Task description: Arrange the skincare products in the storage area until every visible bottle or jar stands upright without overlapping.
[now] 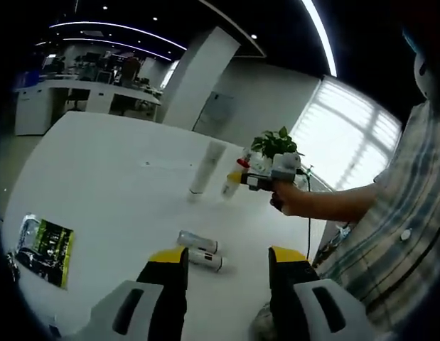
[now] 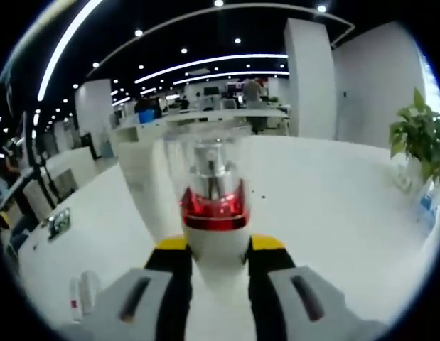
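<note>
In the right gripper view, my right gripper [image 2: 216, 250] is shut on a white bottle [image 2: 214, 213] with a red ring and a clear cap. The left gripper view has that same gripper [image 1: 249, 177] holding the bottle [image 1: 232, 185] just above the white table [image 1: 113, 163], right beside a tall white tube [image 1: 205, 167] that stands upright. Two small white bottles [image 1: 200, 250] lie on their sides near my left gripper [image 1: 227, 264], which is open and holds nothing. The same lying pair [image 2: 81, 295] sits at the lower left of the right gripper view.
A green and black packet [image 1: 45, 249] lies flat near the table's left edge, also seen as the packet [image 2: 60, 222]. A potted plant [image 1: 276, 143] stands at the far corner. A person's arm in a plaid sleeve [image 1: 390, 206] reaches in from the right.
</note>
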Demonstrator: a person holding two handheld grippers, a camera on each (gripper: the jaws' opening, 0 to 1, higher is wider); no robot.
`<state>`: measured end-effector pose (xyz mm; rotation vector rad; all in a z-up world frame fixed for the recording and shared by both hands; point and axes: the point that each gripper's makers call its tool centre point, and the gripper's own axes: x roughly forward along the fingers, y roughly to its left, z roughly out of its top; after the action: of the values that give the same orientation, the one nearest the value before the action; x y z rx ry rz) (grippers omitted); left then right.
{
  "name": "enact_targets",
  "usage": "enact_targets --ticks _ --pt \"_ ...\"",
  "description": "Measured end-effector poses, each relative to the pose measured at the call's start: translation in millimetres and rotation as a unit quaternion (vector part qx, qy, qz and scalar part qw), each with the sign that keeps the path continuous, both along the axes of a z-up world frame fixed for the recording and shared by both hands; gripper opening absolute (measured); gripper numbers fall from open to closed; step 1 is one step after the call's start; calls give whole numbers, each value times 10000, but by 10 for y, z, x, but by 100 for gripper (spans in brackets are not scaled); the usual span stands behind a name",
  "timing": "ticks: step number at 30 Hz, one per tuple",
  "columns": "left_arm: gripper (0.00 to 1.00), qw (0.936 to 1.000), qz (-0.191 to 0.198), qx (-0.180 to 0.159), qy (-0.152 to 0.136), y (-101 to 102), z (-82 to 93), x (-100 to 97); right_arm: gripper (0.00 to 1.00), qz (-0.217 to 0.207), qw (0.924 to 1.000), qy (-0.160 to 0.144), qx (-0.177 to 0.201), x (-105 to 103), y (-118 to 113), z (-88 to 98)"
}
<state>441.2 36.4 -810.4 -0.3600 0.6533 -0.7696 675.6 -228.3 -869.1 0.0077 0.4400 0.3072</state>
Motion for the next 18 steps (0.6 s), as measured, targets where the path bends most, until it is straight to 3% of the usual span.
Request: enact_targets --ticks 18 --pt "47 9997 104 134 153 48 -77 128 27 -22 9999 80 91 256 -13 -149"
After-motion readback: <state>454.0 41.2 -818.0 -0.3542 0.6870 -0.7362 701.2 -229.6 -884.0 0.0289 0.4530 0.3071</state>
